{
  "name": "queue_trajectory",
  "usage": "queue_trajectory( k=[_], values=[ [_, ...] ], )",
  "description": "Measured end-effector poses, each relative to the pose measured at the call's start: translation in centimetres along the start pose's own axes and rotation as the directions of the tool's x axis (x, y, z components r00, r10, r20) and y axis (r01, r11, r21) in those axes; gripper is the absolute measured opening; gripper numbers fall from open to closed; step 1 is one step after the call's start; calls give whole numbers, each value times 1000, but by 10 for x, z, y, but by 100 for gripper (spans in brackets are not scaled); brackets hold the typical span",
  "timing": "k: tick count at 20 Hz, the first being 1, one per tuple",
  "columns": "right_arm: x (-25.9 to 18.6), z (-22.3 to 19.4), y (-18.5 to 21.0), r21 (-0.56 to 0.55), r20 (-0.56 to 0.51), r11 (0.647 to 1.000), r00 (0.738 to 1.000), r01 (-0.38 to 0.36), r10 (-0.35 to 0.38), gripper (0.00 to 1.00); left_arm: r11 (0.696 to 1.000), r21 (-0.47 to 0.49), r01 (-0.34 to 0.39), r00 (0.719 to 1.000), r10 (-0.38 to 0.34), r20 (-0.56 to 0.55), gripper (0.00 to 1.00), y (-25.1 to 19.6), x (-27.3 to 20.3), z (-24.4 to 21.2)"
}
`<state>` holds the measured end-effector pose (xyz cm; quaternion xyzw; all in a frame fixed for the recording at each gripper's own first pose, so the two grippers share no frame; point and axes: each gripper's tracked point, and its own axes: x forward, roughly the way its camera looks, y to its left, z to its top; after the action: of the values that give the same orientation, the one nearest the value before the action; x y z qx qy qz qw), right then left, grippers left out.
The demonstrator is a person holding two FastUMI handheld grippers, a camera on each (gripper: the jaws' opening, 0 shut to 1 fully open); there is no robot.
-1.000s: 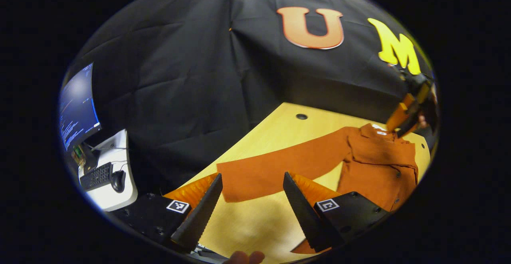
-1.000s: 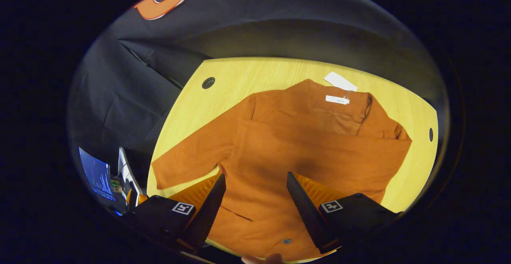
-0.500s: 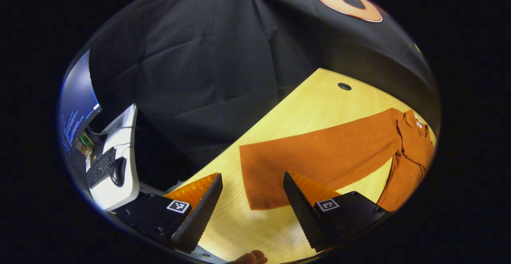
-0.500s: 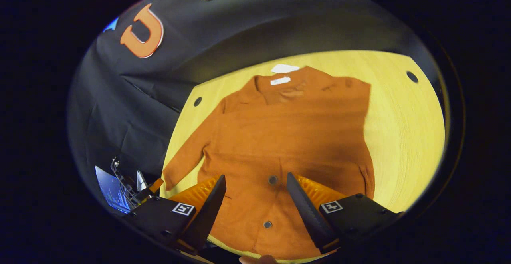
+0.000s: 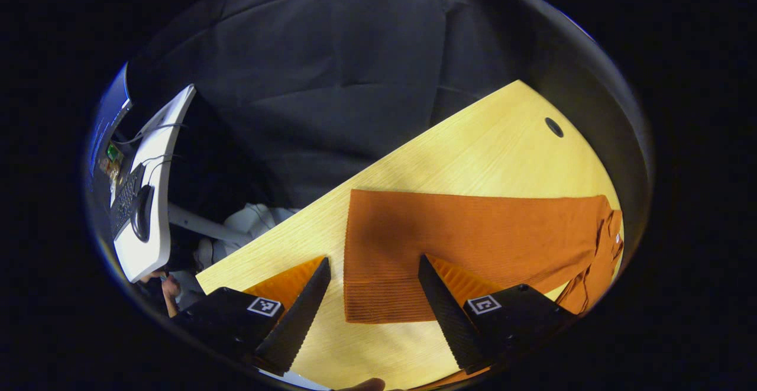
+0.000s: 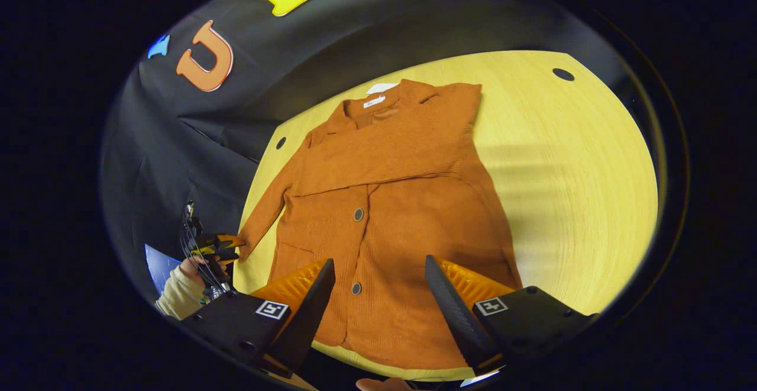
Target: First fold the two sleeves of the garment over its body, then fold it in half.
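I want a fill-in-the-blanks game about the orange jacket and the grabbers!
1. One sleeve already lies folded across the jacket's ____.
2. The other sleeve lies stretched out flat on the ____ table.
3. The left hand-held gripper hovers with its jaws ____ over that sleeve's cuff.
4. The right hand-held gripper is holding ____.

Missing words: chest; wooden; open; nothing

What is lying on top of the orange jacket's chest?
One sleeve is folded across the jacket just below the collar, hiding the cloth beneath it. Three buttons show lower down. The other sleeve lies out flat on the table.
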<state>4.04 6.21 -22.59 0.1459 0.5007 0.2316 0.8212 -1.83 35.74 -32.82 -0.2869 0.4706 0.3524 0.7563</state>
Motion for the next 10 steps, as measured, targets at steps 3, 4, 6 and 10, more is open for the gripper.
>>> queue_trajectory(
  k=[3,4,6,10],
  values=[
    [-15,-8,-15,4,10,1000,1000,22,-22,94,1000,4,3,994,-3,-114,96,-2,4,5],
    [-20,-12,-21,4,14,1000,999,28,-28,98,1000,10,8,986,-6,-169,93,-3,5,2],
    [-27,-18,-31,7,24,999,999,40,-41,98,1000,9,14,963,-12,-269,80,-4,3,-3],
    [-39,-32,-63,30,33,997,996,77,-78,98,999,-35,23,931,-35,-363,48,-9,2,-4]
  ],
)
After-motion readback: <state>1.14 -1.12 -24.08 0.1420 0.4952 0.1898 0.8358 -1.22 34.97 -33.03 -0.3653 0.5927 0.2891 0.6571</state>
